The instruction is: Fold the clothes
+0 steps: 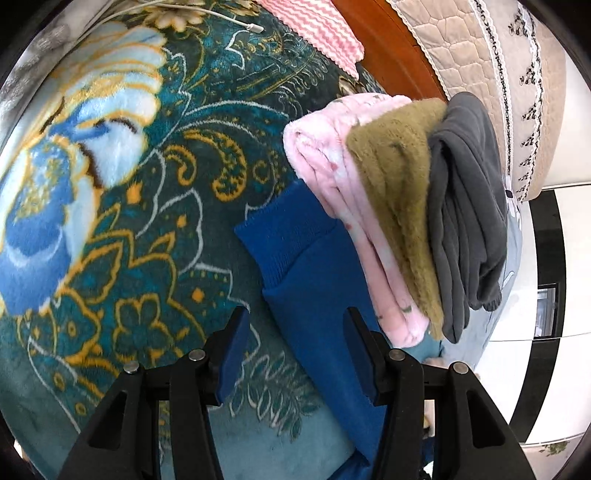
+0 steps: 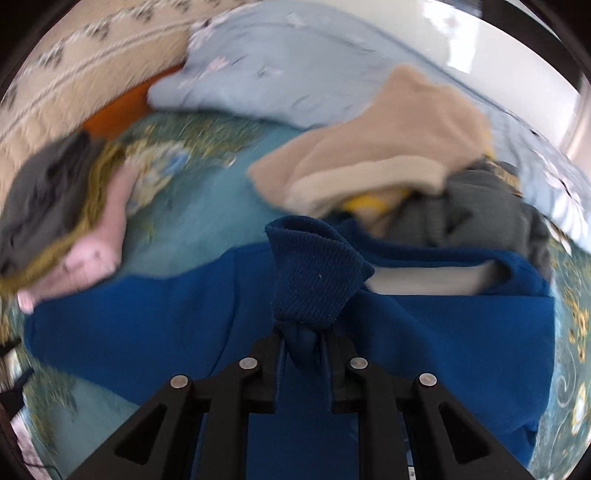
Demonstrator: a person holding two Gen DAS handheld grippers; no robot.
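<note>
Nearest the right wrist camera, a ribbed cuff [image 2: 317, 273] of the blue sweatshirt [image 2: 443, 332] is pinched between the narrowly set pads of the right gripper [image 2: 303, 350], the bunched sleeve fabric being squeezed there and the cuff fanning out above the fingers. Behind it the blue sweatshirt is spread flat across the patterned teal blanket [image 2: 207, 221] on the bed, its neckline seen at 2 o'clock. A folded stack [image 2: 62, 214] of grey, olive and pink garments is seen blurred at 9 o'clock, and a loose pile of beige and grey clothes [image 2: 388, 158] lies at 1 o'clock, touching the sweatshirt's upper edge. A pale blue quilt [image 2: 277, 74] is bunched at 12 o'clock. In the left wrist view the left gripper [image 1: 293, 354] is held spread with nothing between its fingers, hanging over the sweatshirt's other sleeve and cuff [image 1: 280, 229]. The folded stack lies at 1 o'clock, overlapping that sleeve. A pink chevron cloth [image 1: 317, 33] and a white cable [image 1: 221, 16] are seen at 12 o'clock.
</note>
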